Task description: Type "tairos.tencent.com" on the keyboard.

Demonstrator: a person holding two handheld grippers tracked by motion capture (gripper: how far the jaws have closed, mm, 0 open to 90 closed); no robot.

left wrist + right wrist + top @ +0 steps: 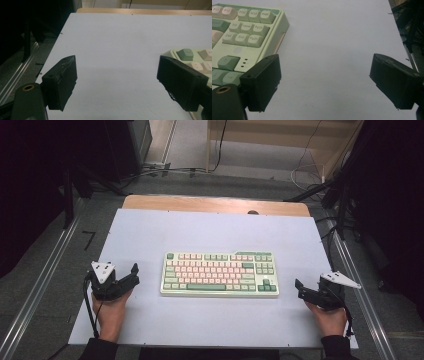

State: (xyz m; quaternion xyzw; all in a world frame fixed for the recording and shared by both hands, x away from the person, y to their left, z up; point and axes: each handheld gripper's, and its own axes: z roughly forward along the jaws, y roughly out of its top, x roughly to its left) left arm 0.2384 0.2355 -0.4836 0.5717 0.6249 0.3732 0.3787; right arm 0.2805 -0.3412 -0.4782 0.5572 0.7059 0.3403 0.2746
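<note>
A pale green keyboard (220,273) with pink and green keys lies flat in the middle of the white mat (210,235). My left gripper (122,275) rests on the mat to the keyboard's left, open, with bare mat between its jaws. In the left gripper view (117,85) the keyboard's top-left corner (190,56) shows behind the right-hand jaw. My right gripper (300,287) sits to the keyboard's right, open and holding nothing. Its own view (325,85) shows the keyboard's navigation and arrow keys (244,32) behind the left-hand jaw.
The mat covers a wooden table (215,204) whose far edge shows beyond it. Metal rails (40,285) run along both sides of the table. Cables (165,170) and dark stands crowd the floor at the back and at the right (345,195).
</note>
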